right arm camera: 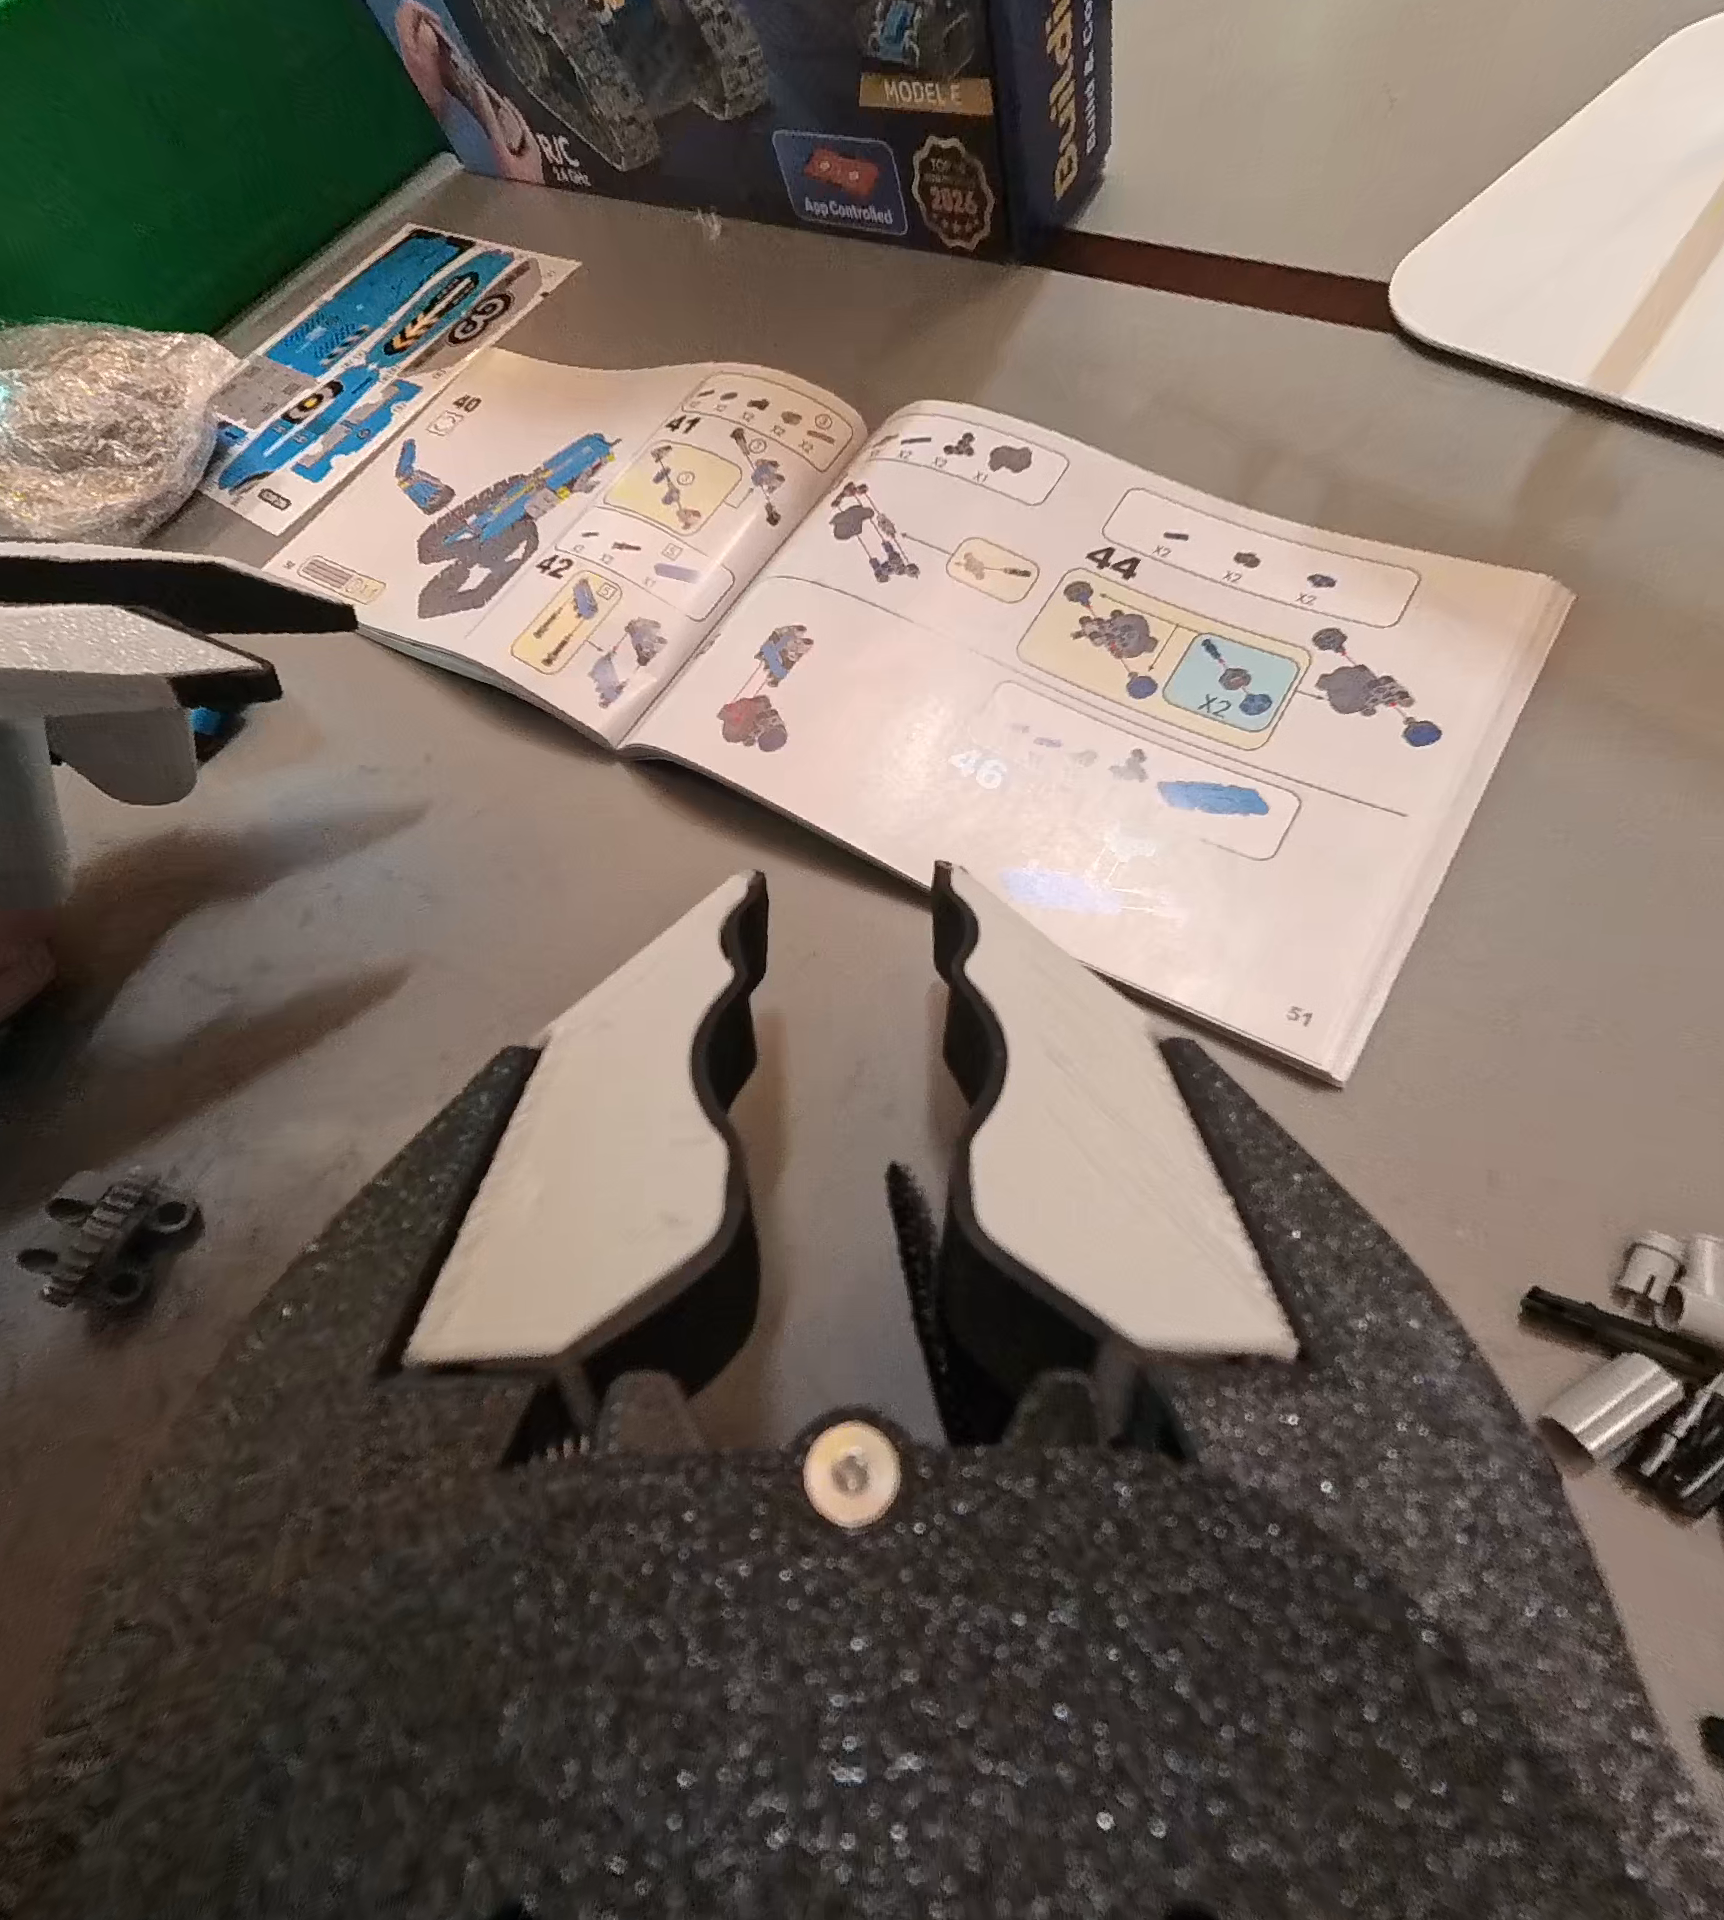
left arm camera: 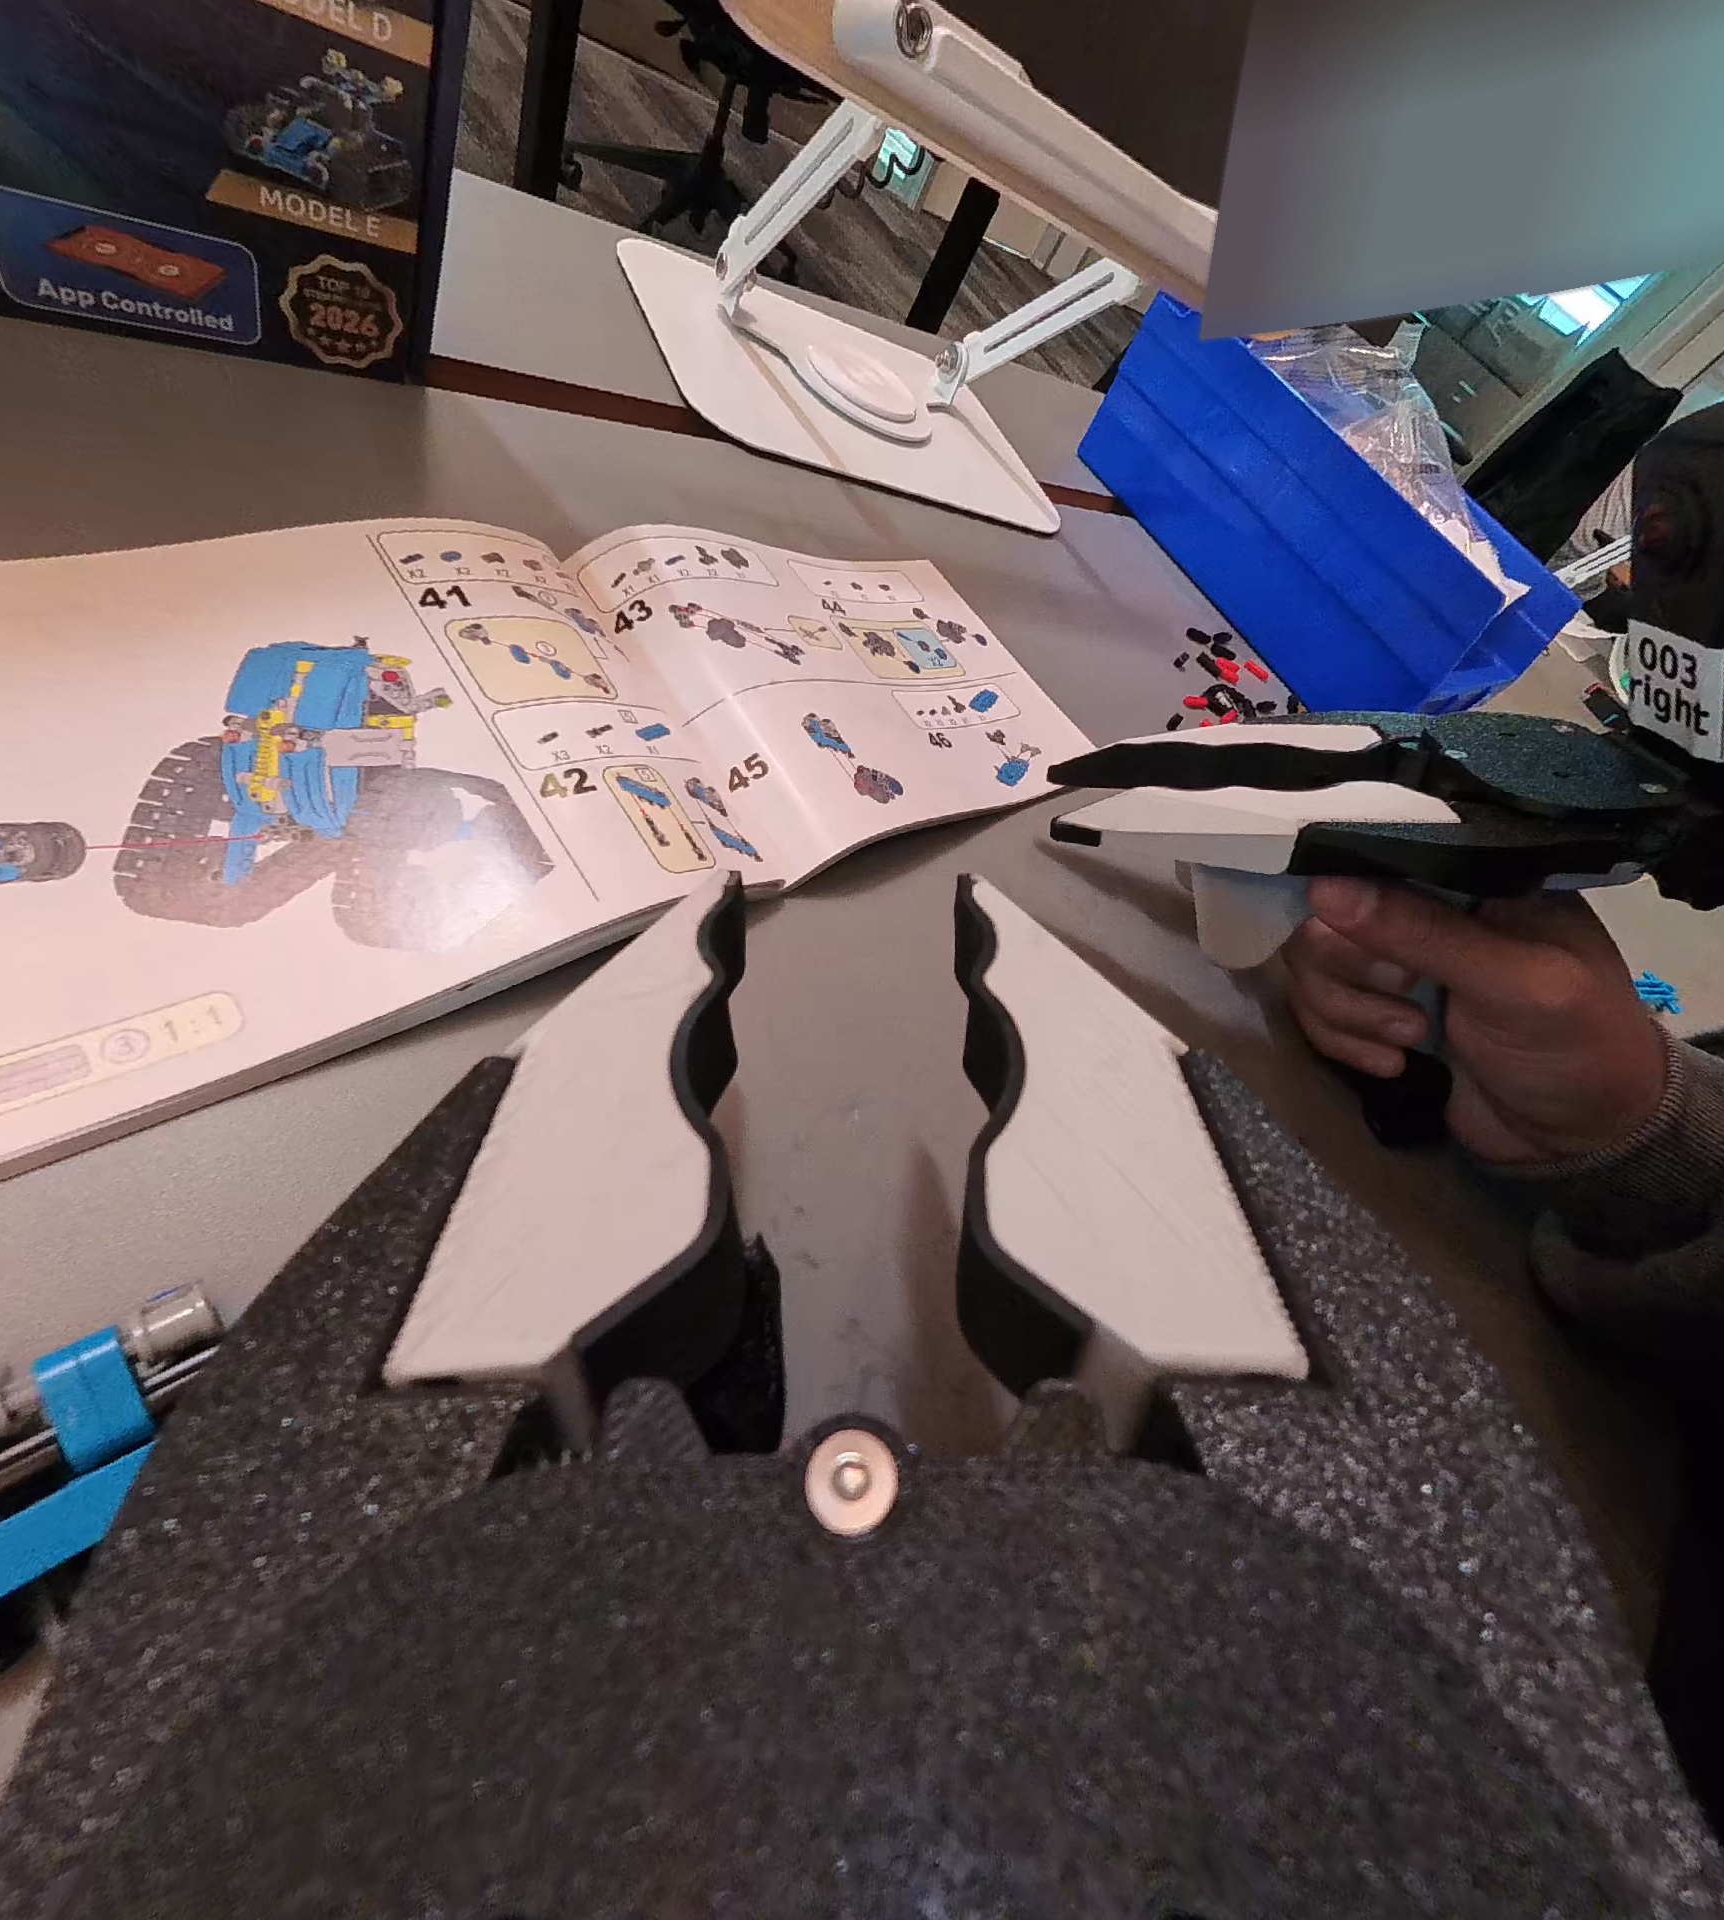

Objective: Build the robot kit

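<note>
**Instruction booklet lies open between two empty hand-held grippers**

Instruction booklet [right arm camera: 899, 665] is spread flat on the grey table [right arm camera: 1253, 343], open at a pair of pages full of numbered building steps. Nothing is being gripped at this moment.

The left hand-held gripper [left arm camera: 847, 894] hovers low over the table with its two fingers parted by a moderate gap, only bare table showing between them; the tips point at the booklet's near edge and stop just short of it. Beside its body, at the lower left, rests a partly built blue and grey assembly [left arm camera: 37, 1455].

The right hand-held gripper [right arm camera: 850, 883] is likewise parted and empty, aimed at the booklet's right-hand page, tips near the page edge. A hand [left arm camera: 1440, 1018] grips its handle from below, held roughly level above the table, and seen from the left wrist view its fingers reach in sideways over the booklet's corner.

Loose parts are scattered about: a small black gear piece [right arm camera: 110, 1236] lies to the right gripper's left, grey and black connectors [right arm camera: 1689, 1371] lie to its right. Farther back stand the dark product box [right arm camera: 785, 114], a sticker sheet [right arm camera: 380, 353], a crinkled plastic bag [right arm camera: 68, 426], a blue bin [left arm camera: 1294, 509] and a white stand [left arm camera: 837, 374].
</note>
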`<state>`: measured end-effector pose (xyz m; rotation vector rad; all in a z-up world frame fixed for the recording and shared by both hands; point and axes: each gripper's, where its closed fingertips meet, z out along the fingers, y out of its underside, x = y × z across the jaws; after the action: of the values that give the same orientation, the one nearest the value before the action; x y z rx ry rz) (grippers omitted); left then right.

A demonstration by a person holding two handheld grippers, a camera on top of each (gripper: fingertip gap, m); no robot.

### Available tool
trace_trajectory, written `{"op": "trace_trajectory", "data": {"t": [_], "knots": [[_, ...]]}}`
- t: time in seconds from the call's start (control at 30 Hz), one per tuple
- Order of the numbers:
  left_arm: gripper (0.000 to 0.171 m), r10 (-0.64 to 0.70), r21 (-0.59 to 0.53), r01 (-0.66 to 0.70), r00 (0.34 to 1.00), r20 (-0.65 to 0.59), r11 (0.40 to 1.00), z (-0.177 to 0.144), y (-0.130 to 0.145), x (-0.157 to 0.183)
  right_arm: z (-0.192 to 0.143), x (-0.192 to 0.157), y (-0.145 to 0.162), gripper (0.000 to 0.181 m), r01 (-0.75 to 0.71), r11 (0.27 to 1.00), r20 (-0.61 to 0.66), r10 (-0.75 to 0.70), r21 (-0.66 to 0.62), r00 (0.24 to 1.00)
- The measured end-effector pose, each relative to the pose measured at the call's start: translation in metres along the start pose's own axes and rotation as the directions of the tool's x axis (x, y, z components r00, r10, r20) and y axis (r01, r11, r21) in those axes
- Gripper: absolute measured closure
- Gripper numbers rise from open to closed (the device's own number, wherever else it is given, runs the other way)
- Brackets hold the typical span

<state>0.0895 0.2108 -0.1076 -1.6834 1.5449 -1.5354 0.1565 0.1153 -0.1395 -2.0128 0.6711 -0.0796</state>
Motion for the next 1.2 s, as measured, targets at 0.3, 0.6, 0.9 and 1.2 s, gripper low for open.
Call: {"op": "trace_trajectory", "data": {"t": [0.3, 0.6, 0.9, 1.2], "knots": [[0.131, 0.003, 0.007, -0.003, 1.000, 0.001, 1.000, -0.001, -0.001, 0.000, -0.001, 0.000, -0.001, 0.149, -0.003, 1.000, 0.001, 0.003, 0.006, 1.000], [0.132, 0.004, 0.035, -0.004, 1.000, -0.010, 0.999, -0.004, -0.003, 0.002, -0.011, -0.003, -0.010, 0.149, -0.022, 0.995, 0.039, 0.019, 0.094, 0.999], [0.134, 0.073, 0.087, -0.069, 0.996, -0.043, 0.994, -0.015, -0.006, 0.020, -0.029, -0.003, -0.023, 0.152, 0.001, 0.985, 0.014, -0.004, 0.175, 1.000], [0.134, 0.186, 0.120, -0.185, 0.983, 0.005, 0.975, -0.023, -0.018, 0.030, -0.037, -0.008, -0.040, 0.154, -0.002, 0.973, 0.030, -0.005, 0.229, 1.000]]}}
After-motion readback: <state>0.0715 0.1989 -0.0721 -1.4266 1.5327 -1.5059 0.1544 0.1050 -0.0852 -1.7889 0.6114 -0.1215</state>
